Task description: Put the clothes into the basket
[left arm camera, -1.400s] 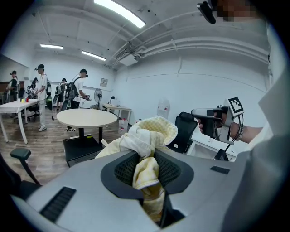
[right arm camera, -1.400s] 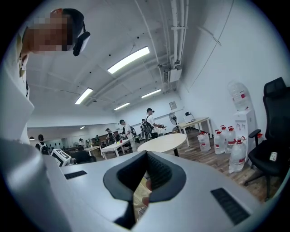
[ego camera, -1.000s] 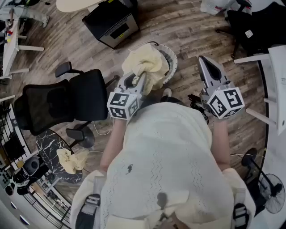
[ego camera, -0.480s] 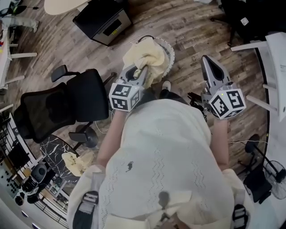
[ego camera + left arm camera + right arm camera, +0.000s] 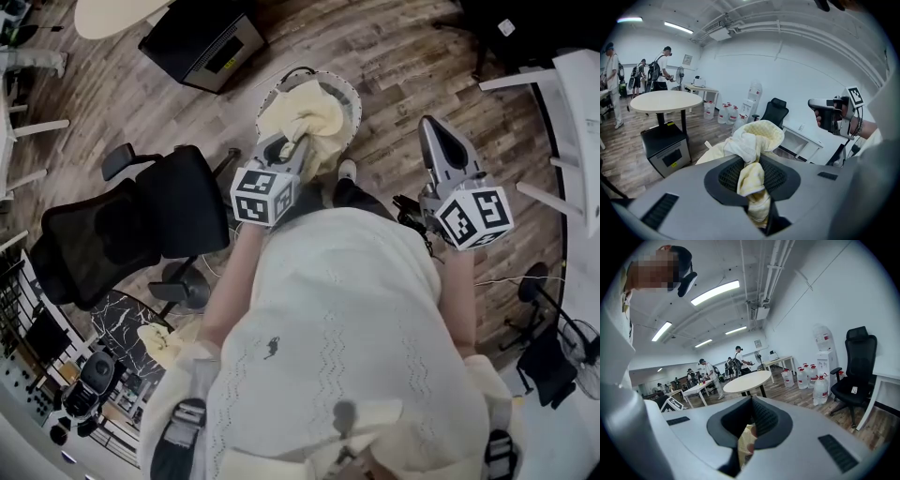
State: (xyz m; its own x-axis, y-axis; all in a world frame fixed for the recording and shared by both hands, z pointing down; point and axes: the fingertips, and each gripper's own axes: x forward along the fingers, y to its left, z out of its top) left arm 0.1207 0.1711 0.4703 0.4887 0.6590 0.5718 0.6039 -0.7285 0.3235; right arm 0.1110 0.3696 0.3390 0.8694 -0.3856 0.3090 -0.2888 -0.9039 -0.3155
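Cloth (image 5: 305, 117) in downward-tilted left gripper (image 5: 298, 148) over basket (image 5: 353, 101) rim

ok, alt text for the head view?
Top-down view of a person whose left gripper is clamped on a pale yellow cloth bunched over a round white basket on a wood floor. The right gripper is held apart to the right; a black office chair stands at left.

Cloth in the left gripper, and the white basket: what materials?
Cloth: pale yellow, soft, matte. The waffle-like texture suggests a cotton or terry weave. Basket: white, with the rim pierced by small holes. Likely moulded plastic, though it is too small to be sure.
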